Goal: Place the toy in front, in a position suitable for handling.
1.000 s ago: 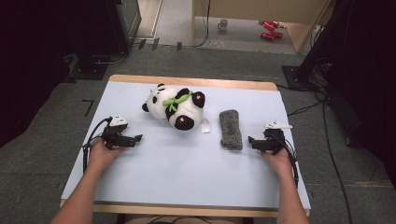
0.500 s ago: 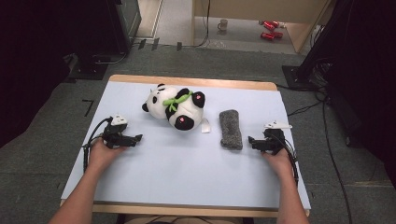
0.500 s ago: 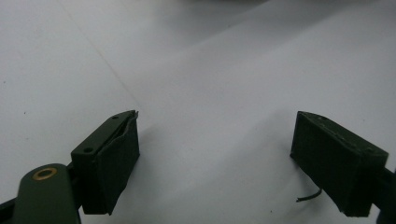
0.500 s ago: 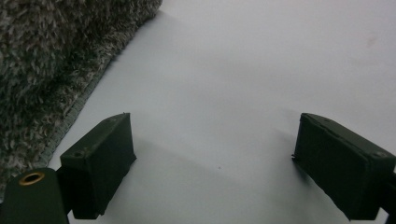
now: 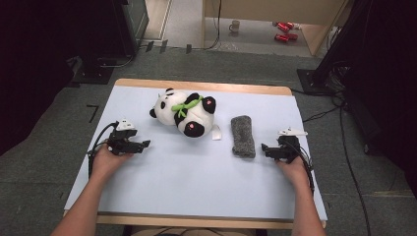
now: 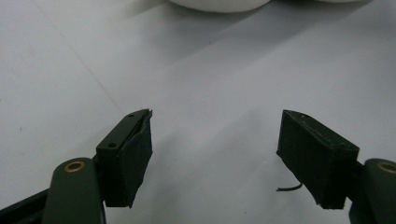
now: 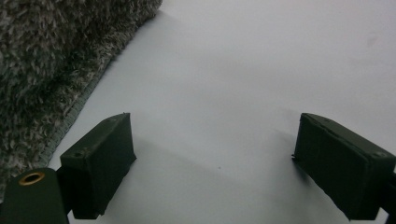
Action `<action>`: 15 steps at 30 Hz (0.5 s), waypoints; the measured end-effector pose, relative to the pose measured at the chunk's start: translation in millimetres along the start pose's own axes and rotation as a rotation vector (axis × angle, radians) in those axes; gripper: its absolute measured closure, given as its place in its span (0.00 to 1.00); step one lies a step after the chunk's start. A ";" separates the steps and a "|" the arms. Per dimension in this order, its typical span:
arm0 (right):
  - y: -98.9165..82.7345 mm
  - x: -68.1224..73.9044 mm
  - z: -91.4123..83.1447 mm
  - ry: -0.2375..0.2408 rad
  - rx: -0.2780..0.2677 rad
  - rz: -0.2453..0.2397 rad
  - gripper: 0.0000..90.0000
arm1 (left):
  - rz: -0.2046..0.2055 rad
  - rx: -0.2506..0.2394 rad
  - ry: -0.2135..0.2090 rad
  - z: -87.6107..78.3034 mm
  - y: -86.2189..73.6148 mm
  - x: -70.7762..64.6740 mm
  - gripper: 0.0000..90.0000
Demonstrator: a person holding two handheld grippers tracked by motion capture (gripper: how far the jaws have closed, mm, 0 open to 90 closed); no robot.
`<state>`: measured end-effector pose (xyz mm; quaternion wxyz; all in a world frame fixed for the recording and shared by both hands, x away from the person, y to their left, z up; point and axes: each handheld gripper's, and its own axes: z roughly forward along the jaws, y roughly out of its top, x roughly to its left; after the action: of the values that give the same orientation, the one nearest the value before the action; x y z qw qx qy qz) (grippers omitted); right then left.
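Soft grey fleecy rolled cloth [image 5: 243, 135] lies right of centre, beside the black-and-white plush panda [image 5: 186, 111]; light and floppy, so pinch its near end. Your right gripper [image 5: 265, 148] gapes empty; your left gripper [image 5: 143, 145], empty, has just been closing slightly.

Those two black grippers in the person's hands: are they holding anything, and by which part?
Nothing is held. The left gripper, its jaws just closing a little, has only bare table between them; the right gripper stands open beside the grey cloth, apart from the panda.

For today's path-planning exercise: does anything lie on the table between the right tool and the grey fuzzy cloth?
Nothing visible. Only bare table separates the open right tool from the grey fuzzy cloth just beside it.
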<state>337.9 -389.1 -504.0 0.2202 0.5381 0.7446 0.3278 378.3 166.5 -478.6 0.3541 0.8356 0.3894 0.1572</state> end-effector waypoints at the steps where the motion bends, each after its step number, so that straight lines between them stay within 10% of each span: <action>1: 0.0 0.0 0.0 0.000 0.000 0.000 0.13 | 0.005 -0.007 -0.010 -3.1 3.2 -1.7 0.30; 15: 0.4 2.4 -1.0 -0.021 0.003 0.027 0.14 | 0.016 -0.085 -0.071 -21.0 42.1 -9.4 0.36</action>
<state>336.7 -387.0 -502.9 0.2226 0.5519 0.7354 0.3241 383.7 150.4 -433.8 0.4017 0.8280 0.3627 0.1469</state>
